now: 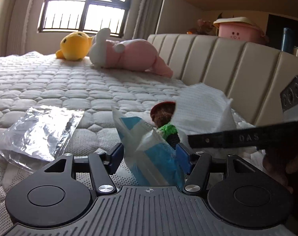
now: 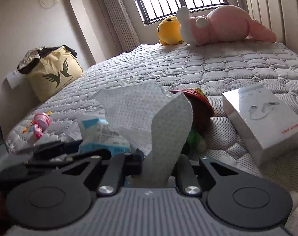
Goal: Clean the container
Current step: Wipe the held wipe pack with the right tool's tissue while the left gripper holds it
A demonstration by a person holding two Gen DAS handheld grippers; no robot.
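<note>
left gripper [image 1: 149, 153] clamps the wipe packet [image 1: 149, 147]; right gripper [image 2: 158, 163] pinches a pulled wipe [image 2: 149, 114]; no wiping begun, container unclear.

Quilted grey-white mattress [image 2: 227, 66]. Far end: yellow plush [image 2: 169, 30] touching pink plush [image 2: 223, 26]. Near right: white box [image 2: 264, 122]. Near left: small pink toy [image 2: 40, 122], clear plastic bag [image 1: 40, 129]. Middle: knitted doll [image 2: 200, 116].
</note>
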